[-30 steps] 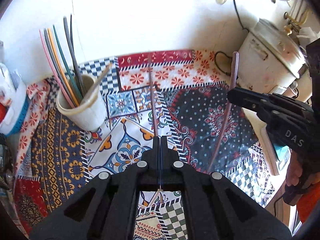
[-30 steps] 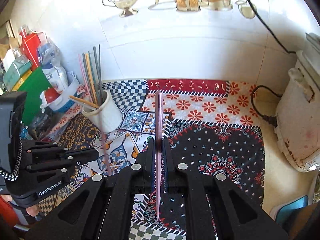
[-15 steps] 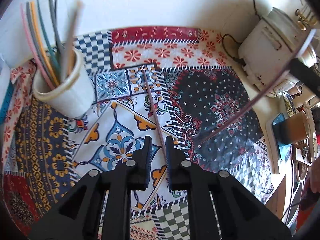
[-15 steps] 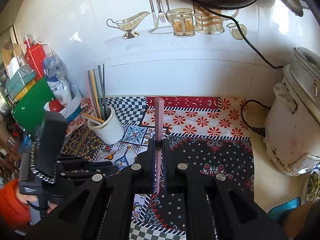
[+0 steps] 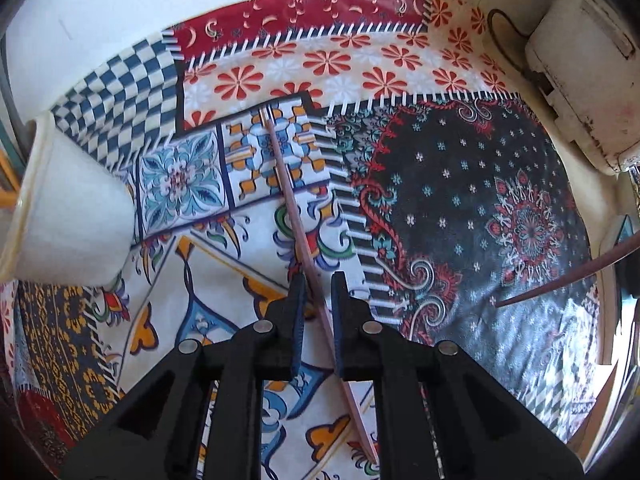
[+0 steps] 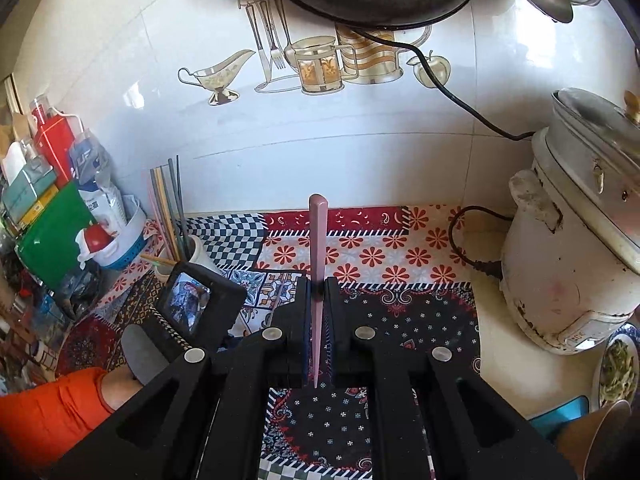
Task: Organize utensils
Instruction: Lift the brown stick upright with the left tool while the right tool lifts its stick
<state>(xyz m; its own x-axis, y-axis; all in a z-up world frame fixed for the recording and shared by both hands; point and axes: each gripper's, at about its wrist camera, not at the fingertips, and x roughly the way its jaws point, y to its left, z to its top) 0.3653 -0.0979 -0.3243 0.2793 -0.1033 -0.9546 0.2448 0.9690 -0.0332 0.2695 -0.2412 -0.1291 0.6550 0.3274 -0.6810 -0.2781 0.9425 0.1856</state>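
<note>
A pink chopstick [image 5: 294, 208] lies flat on the patterned cloth [image 5: 460, 184]. My left gripper [image 5: 318, 280] is open, low over the cloth, with its jaws either side of this chopstick. My right gripper [image 6: 317, 284] is shut on a second pink chopstick [image 6: 317, 240] and holds it upright, well above the cloth; its tip shows at the right of the left wrist view [image 5: 560, 280]. A white cup [image 5: 68, 216] stands at the left, holding several coloured chopsticks [image 6: 168, 204].
A white rice cooker [image 6: 576, 240] with a black cord stands at the right on the counter. Bottles, packets and a blue basket [image 6: 120, 240] crowd the left. The tiled wall [image 6: 320, 120] is behind. A dark pan hangs overhead.
My left gripper opened, letting go of its chopstick, and dropped low over it on the cloth. My right gripper rose with its chopstick.
</note>
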